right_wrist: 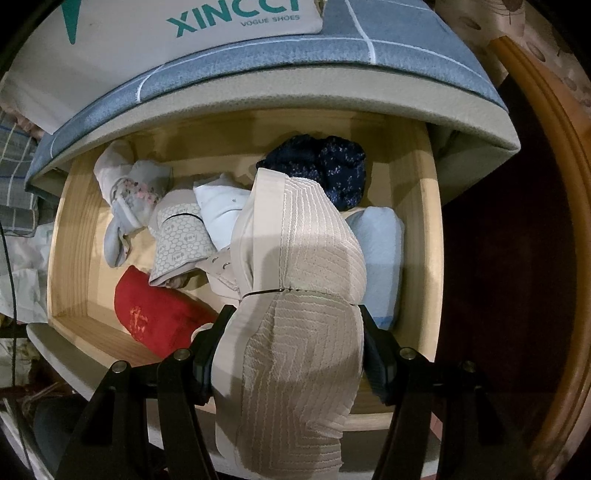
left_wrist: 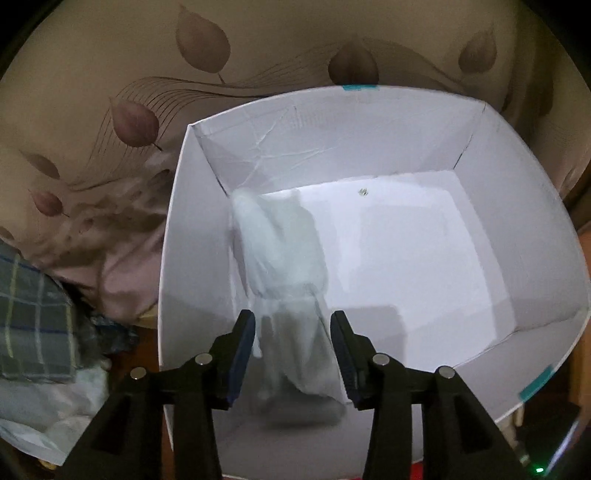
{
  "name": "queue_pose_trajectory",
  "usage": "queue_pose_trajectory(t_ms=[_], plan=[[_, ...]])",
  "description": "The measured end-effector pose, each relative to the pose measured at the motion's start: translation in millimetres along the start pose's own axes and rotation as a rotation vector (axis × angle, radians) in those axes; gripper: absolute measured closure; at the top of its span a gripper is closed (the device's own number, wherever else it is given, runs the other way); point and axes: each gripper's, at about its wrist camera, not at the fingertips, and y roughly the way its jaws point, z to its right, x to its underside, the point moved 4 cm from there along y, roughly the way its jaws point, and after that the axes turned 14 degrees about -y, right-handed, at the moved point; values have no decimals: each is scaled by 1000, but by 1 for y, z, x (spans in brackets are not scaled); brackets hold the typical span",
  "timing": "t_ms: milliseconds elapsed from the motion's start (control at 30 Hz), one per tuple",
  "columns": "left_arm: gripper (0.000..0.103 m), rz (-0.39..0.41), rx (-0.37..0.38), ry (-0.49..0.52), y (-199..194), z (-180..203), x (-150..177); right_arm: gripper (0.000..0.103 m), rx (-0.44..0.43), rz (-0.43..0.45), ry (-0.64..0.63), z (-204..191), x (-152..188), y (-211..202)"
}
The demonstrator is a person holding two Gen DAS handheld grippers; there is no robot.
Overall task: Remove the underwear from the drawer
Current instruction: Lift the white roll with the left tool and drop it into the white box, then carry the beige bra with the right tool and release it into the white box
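In the left wrist view a pale, whitish piece of underwear [left_wrist: 280, 251] lies blurred in the left part of a white cardboard box [left_wrist: 369, 122]. It trails up between the fingers of my left gripper [left_wrist: 291, 315], which hangs over the box's near side. The jaws stand apart and the pads do not press the cloth. In the right wrist view my right gripper [right_wrist: 295, 314] is shut on a beige textured bra [right_wrist: 306, 240], held above the open wooden drawer [right_wrist: 421, 206]. The bra hides the drawer's middle.
The drawer holds a red roll [right_wrist: 155, 317], a navy floral piece [right_wrist: 321, 166], a light blue fold [right_wrist: 380, 251] and several pale garments. A shoe box [right_wrist: 184, 33] sits on a blue-grey mattress [right_wrist: 295, 74] above it. Leaf-print bedding [left_wrist: 147, 74] and plaid cloth [left_wrist: 33, 314] flank the white box.
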Motion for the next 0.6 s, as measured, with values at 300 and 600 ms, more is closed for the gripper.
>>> queue_pose_trajectory(t_ms=[300,600], plan=[[42,38,123,-133,-27,-18,0,44,8,0,-7,0,0,1],[42,134,130,-172,-70,-40,15,44,33,11,-20,-2,-1,-3]])
